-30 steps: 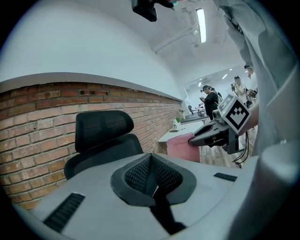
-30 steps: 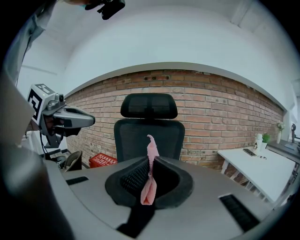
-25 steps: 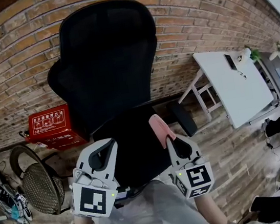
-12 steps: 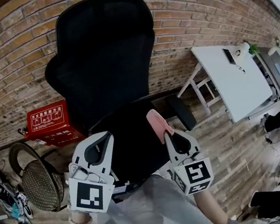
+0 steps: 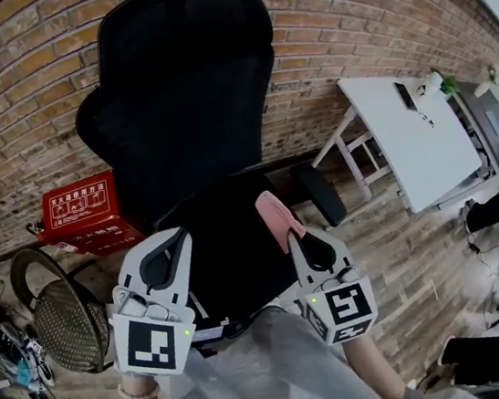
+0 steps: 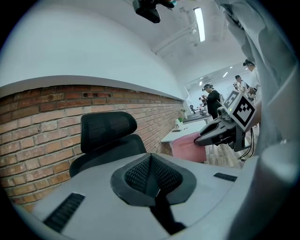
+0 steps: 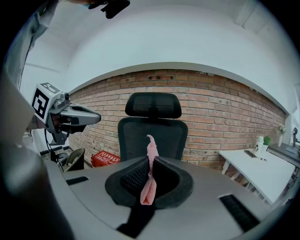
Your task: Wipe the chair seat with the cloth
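Two grippers poised over office chair

Both handheld tools hung above the black chair seat (image 5: 241,269) before a brick wall (image 5: 15,107). The right gripper (image 5: 289,234) was clenched on a pink cloth (image 5: 276,216), which stuck out past its jaw tips, seemingly clear of the seat, though the steep view left that uncertain. The left gripper (image 5: 174,237) had its jaws pressed together on nothing. A red box (image 5: 82,217) sat left of the seat, a white table (image 5: 408,144) to the right.
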Demonstrator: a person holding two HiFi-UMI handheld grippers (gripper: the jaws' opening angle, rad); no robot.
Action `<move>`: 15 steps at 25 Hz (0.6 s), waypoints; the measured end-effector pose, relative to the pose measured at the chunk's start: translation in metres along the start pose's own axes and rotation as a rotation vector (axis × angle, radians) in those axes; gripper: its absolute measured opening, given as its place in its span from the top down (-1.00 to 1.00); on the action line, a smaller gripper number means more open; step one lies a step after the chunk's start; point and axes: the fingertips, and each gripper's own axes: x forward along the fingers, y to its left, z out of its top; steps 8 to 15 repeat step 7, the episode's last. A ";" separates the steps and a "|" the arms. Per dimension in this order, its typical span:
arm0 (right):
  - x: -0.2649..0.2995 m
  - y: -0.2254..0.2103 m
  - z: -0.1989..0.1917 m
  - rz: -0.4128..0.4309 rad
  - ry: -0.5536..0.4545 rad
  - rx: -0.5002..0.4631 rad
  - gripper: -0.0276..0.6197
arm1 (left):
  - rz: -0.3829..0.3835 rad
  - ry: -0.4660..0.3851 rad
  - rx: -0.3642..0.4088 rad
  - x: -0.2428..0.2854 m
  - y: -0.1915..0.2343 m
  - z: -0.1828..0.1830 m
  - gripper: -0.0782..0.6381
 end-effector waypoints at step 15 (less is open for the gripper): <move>0.001 0.003 -0.001 -0.002 0.007 -0.001 0.76 | 0.005 0.001 -0.008 -0.002 0.003 -0.005 0.73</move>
